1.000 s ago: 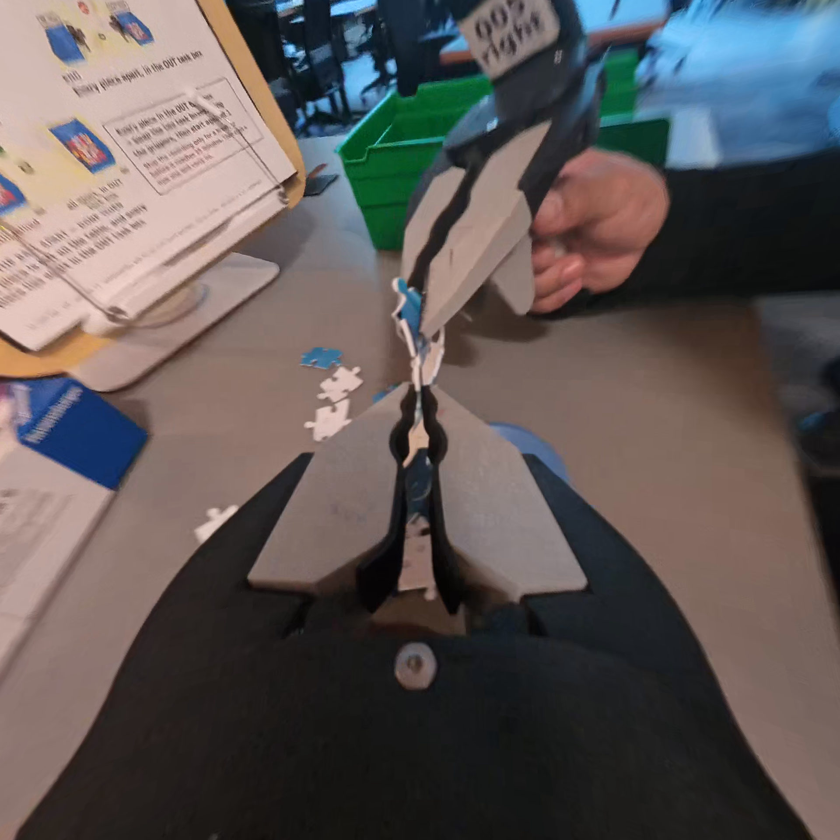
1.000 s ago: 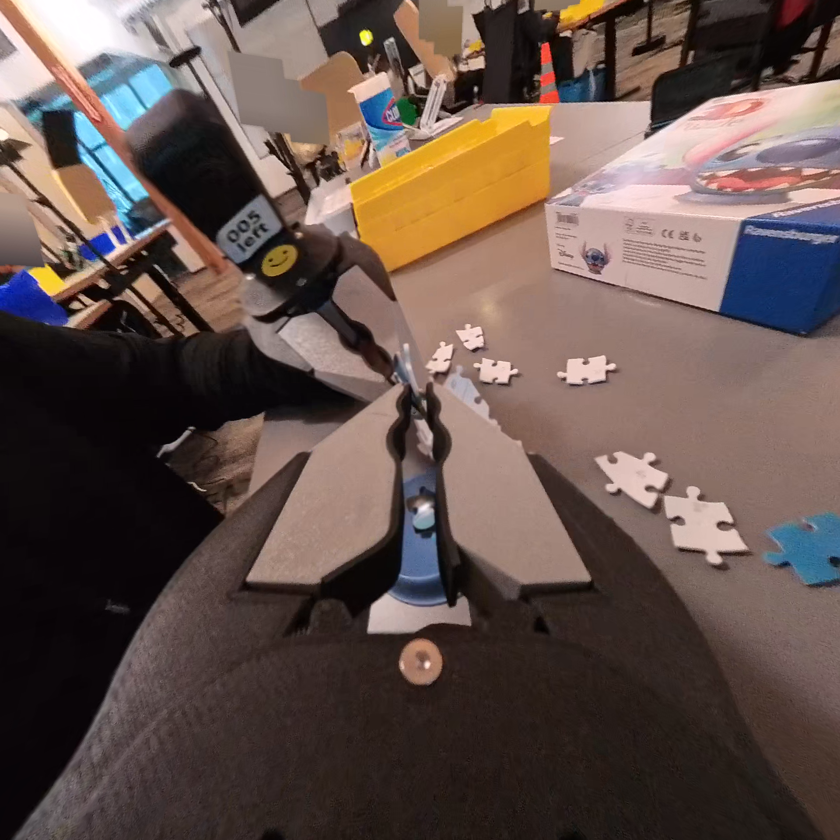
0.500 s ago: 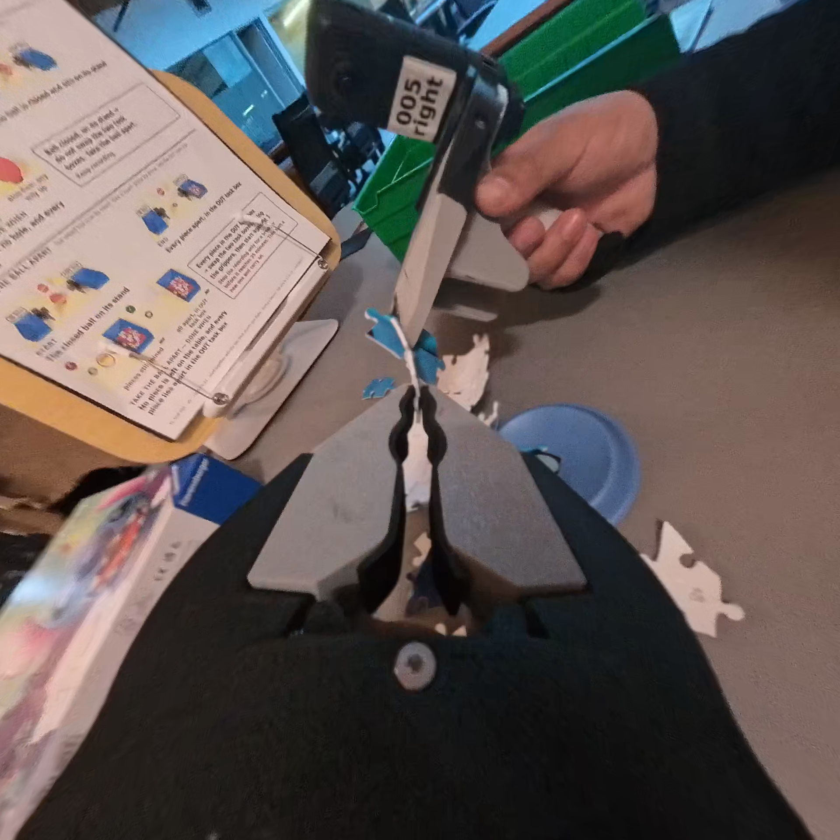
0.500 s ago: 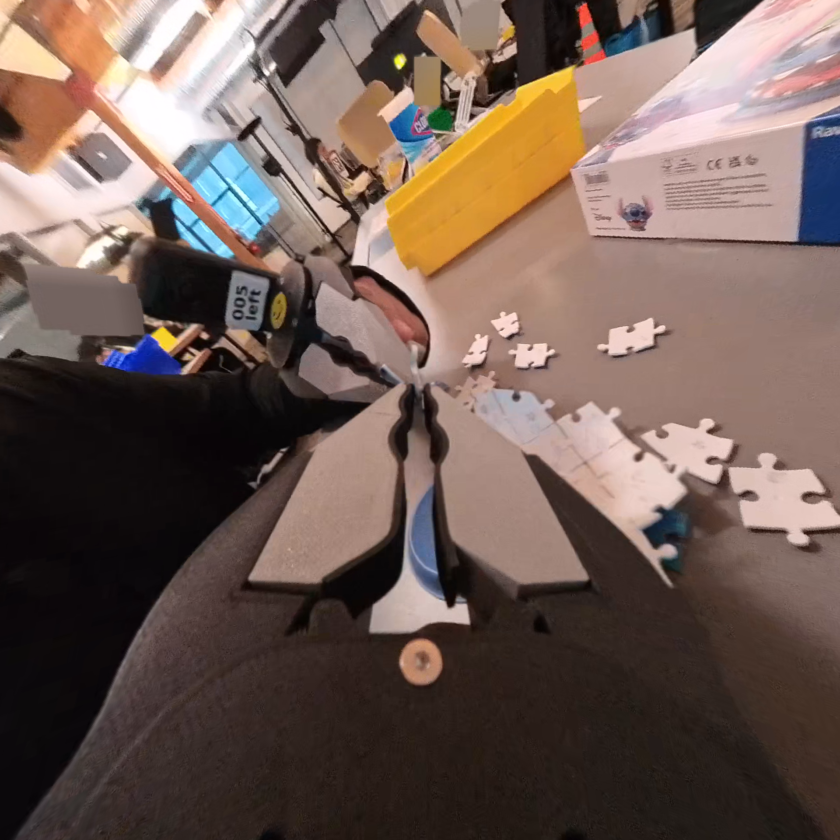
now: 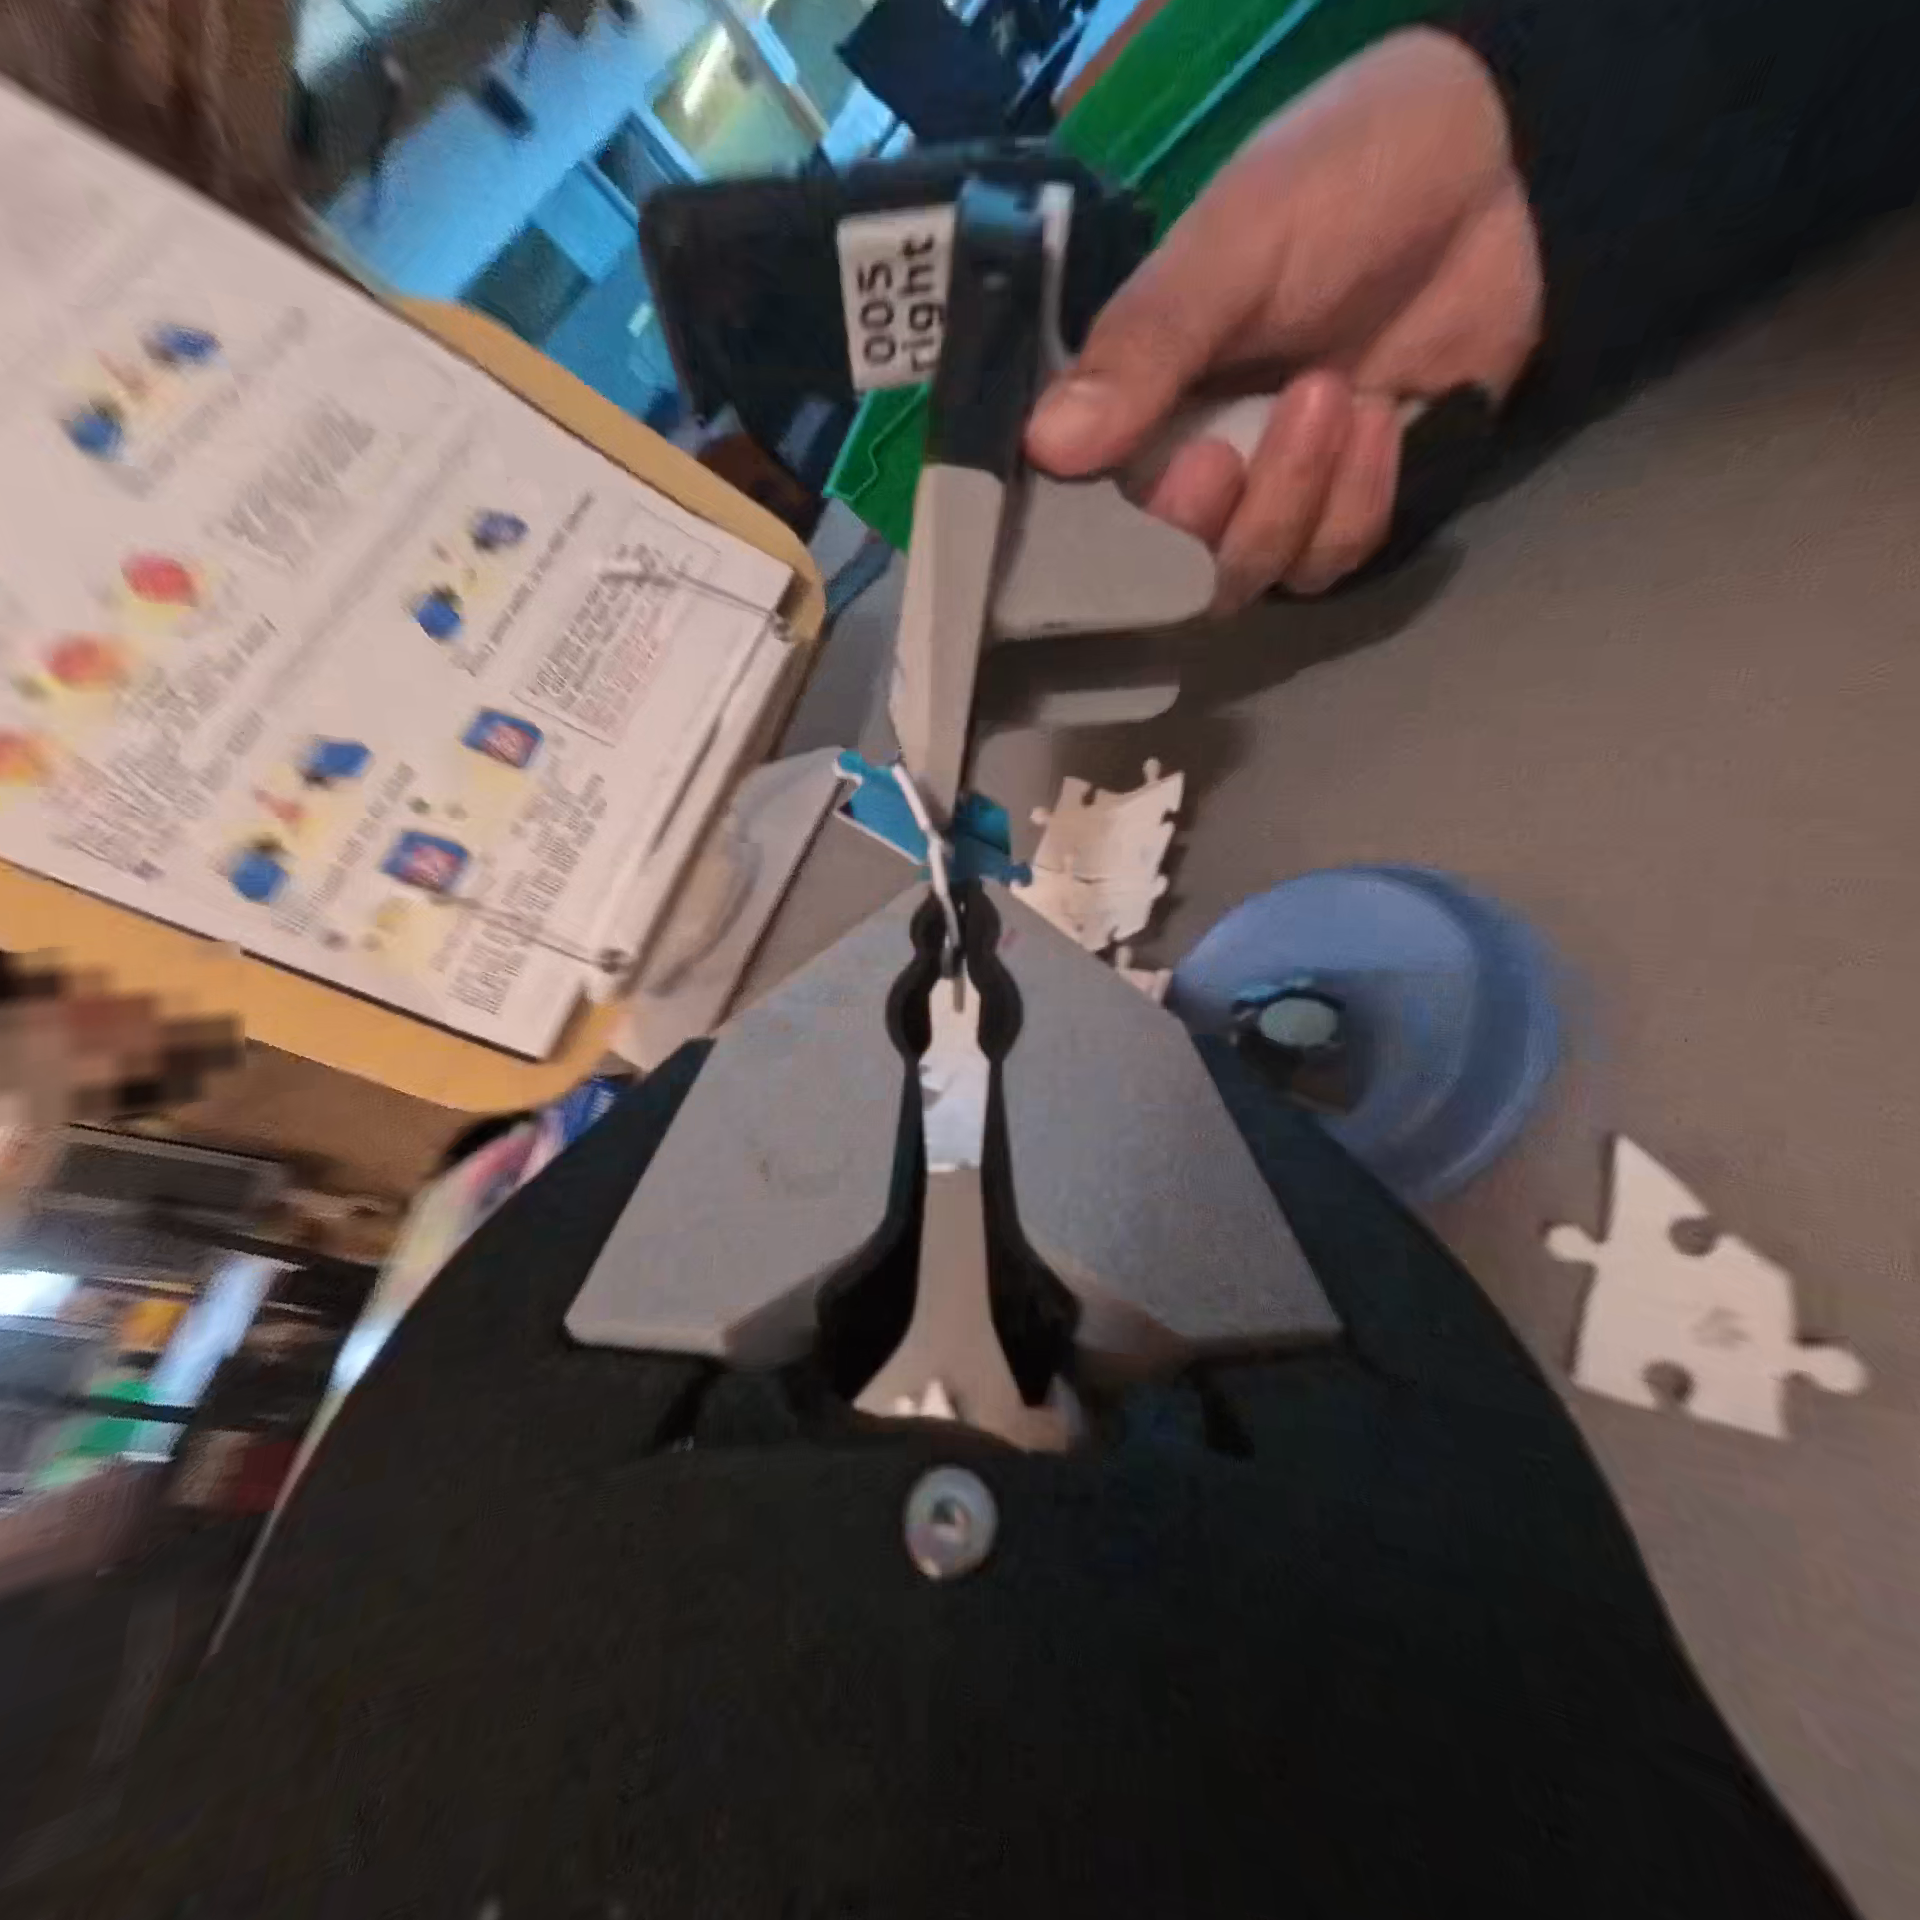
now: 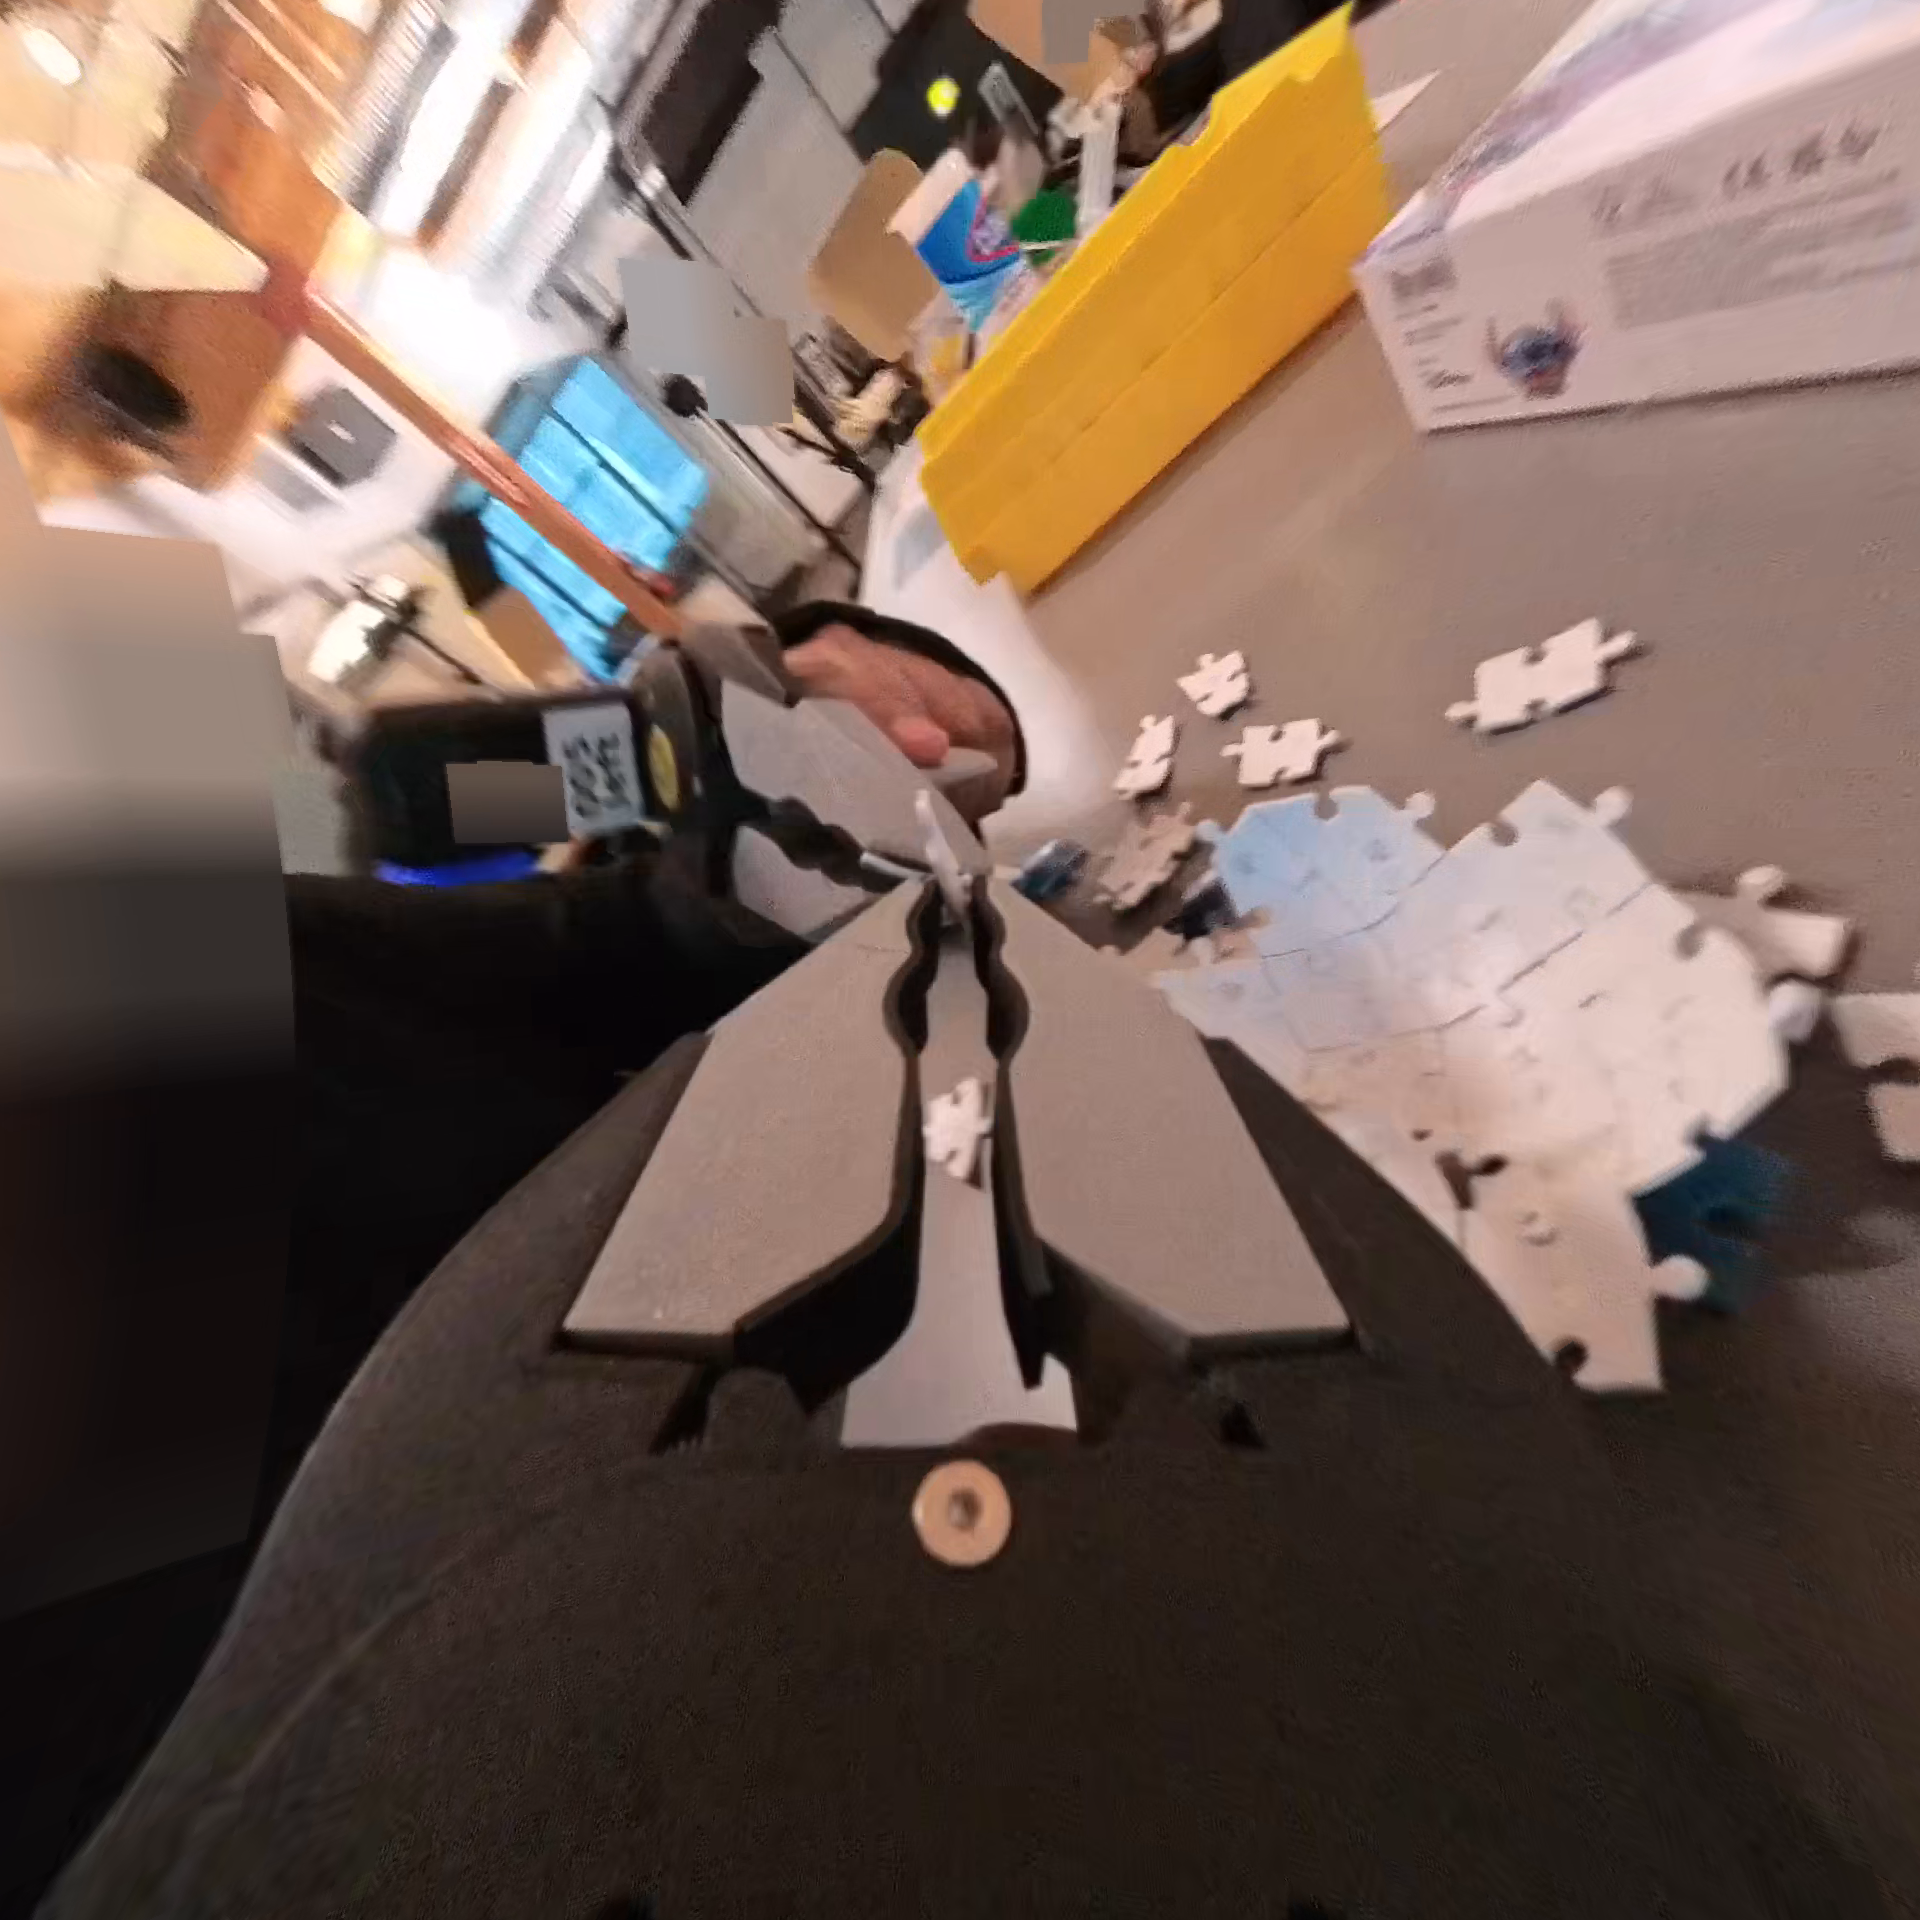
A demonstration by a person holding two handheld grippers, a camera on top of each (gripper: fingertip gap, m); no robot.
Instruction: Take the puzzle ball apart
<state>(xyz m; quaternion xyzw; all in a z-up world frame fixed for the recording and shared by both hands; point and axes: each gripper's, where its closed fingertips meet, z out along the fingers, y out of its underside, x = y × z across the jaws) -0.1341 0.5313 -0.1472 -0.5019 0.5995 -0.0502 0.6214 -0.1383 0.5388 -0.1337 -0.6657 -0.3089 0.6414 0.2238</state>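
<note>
Both grippers, left (image 5: 951, 914) and right (image 6: 951, 904), pinched thin blue-and-white cardboard puzzle pieces (image 5: 894, 816) tip-to-tip, apparently to work them apart or together.

Both tools (image 5: 951, 914) (image 6: 954, 894) clamped, tips meeting

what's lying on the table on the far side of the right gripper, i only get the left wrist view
Observer: A large joined sheet of puzzle pieces, pale side up, lies flat just right of the right gripper.
Operator: any loose ones past it
Observer: Yes, four loose white pieces lie scattered beyond the sheet.
Operator: and further back
Observer: A yellow bin stands near the far edge of the table.
</note>
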